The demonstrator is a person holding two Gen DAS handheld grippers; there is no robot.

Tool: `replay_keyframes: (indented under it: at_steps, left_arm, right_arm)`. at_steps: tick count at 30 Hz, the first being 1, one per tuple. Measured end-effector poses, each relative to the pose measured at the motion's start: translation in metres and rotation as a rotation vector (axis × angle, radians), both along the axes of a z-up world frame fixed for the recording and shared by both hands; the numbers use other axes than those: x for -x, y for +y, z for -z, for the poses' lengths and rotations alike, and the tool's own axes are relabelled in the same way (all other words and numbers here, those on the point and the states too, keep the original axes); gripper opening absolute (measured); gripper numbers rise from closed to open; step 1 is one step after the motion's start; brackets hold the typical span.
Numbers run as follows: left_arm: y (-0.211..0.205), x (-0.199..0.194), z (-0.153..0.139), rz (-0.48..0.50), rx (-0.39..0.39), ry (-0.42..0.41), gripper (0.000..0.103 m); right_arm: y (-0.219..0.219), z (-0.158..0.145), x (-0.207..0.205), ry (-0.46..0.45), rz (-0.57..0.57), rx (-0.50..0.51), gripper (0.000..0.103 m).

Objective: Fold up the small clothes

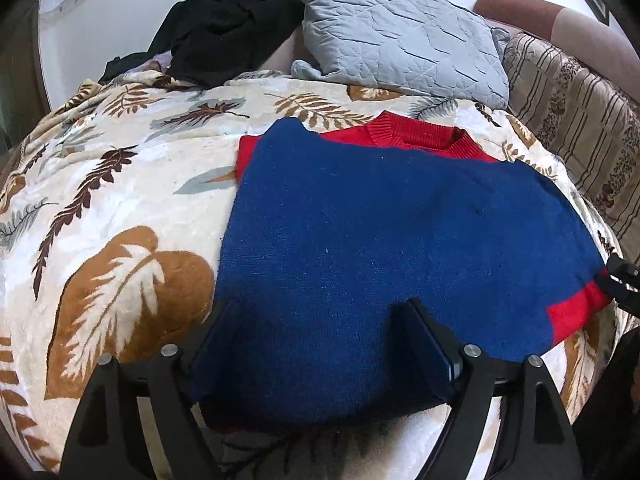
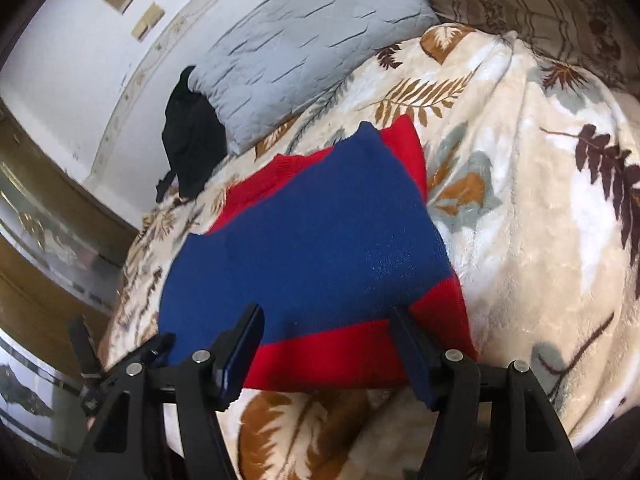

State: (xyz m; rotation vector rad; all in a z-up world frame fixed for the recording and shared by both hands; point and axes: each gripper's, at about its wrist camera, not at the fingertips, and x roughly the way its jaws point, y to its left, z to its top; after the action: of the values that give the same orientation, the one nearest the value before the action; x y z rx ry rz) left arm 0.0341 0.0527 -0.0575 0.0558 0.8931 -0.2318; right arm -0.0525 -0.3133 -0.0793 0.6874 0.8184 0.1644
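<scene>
A small blue and red knitted sweater (image 1: 380, 232) lies flat on the leaf-print blanket (image 1: 120, 200), red collar at the far end. It also shows in the right wrist view (image 2: 312, 232). My left gripper (image 1: 320, 312) is open, its fingers straddling the sweater's near blue edge. My right gripper (image 2: 326, 320) is open, its fingers straddling the sweater's near red band. The right gripper's tip also shows at the right edge of the left wrist view (image 1: 620, 280). The left gripper shows at the left edge of the right wrist view (image 2: 120, 360).
A grey quilted pillow (image 1: 400, 36) and a black garment (image 1: 228, 20) lie at the head of the bed. A striped patterned cover (image 1: 580, 120) lies to the right. A white wall (image 2: 80, 60) and wooden furniture (image 2: 40, 184) stand beside the bed.
</scene>
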Motion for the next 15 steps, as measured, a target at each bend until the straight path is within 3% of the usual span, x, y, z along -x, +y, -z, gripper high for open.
replay_keyframes:
  at_steps: [4,9,15]
  left_arm:
    - [0.0002,0.0011,0.0008,0.004,0.006,-0.009,0.086]
    - [0.002,-0.0004,0.0015,0.023,0.066,-0.004,0.098]
    - [0.0086,-0.0004,-0.0012,0.019,0.133,0.005,0.098]
  right_arm:
    - [-0.0028,0.0026,0.0028,-0.008,-0.001,-0.029,0.07]
    - [-0.0071,0.0031,0.0068,-0.021,-0.004,-0.052,0.07]
    - [-0.0063,0.0034,0.0093,-0.021,-0.014,-0.045,0.07]
